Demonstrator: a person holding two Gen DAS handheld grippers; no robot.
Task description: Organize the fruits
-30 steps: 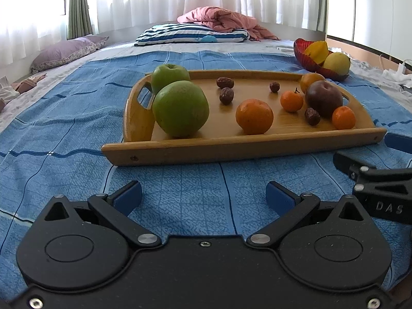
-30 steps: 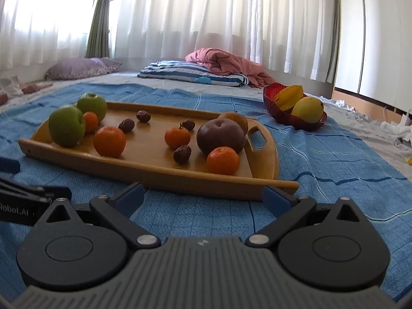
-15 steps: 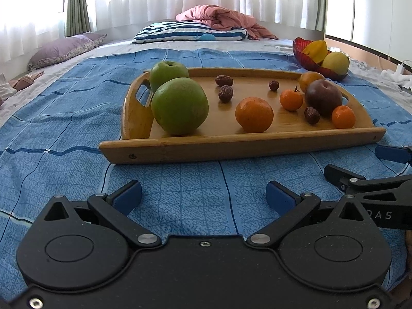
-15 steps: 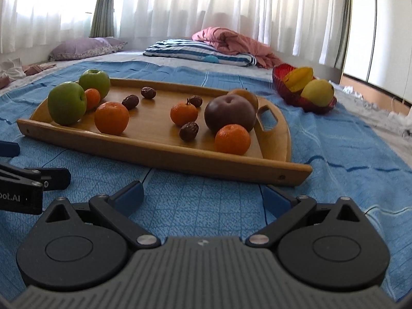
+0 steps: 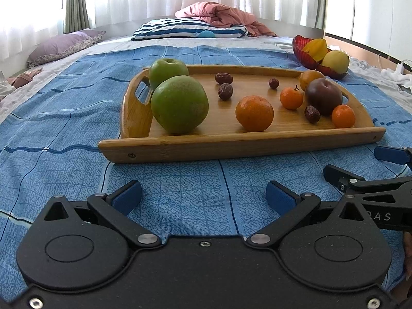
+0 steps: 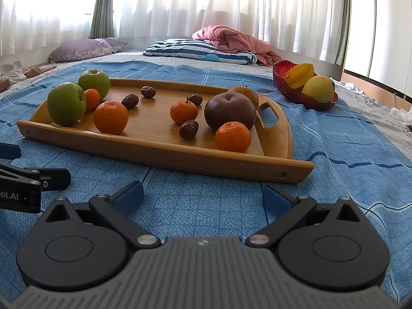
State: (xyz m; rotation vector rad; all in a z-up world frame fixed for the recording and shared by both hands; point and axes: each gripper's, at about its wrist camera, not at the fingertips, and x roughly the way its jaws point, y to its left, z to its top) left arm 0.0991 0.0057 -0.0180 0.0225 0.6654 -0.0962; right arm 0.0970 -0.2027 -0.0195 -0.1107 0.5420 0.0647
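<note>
A wooden tray (image 5: 231, 145) (image 6: 159, 152) lies on the blue bedspread. It carries two green apples (image 5: 179, 104) (image 6: 66, 103), several oranges (image 5: 254, 113) (image 6: 233, 136), a dark purple fruit (image 5: 324, 96) (image 6: 230, 112) and several brown dates (image 5: 225, 91) (image 6: 188, 129). My left gripper (image 5: 203, 197) hovers open and empty over the spread, short of the tray's near edge. My right gripper (image 6: 203, 195) is open and empty too, near the tray's right corner. Each gripper shows at the edge of the other's view.
A red bowl (image 5: 305, 56) (image 6: 291, 90) with yellow fruit stands beyond the tray's right end. A striped pillow (image 5: 190, 28), pink blanket (image 6: 231, 41) and purple pillow (image 5: 64, 45) lie at the back. White cloth (image 6: 401, 113) lies at far right.
Both grippers have risen slightly and now look down on the tray from higher up. The right gripper has closed in a little on the tray. The fruits have not moved.
</note>
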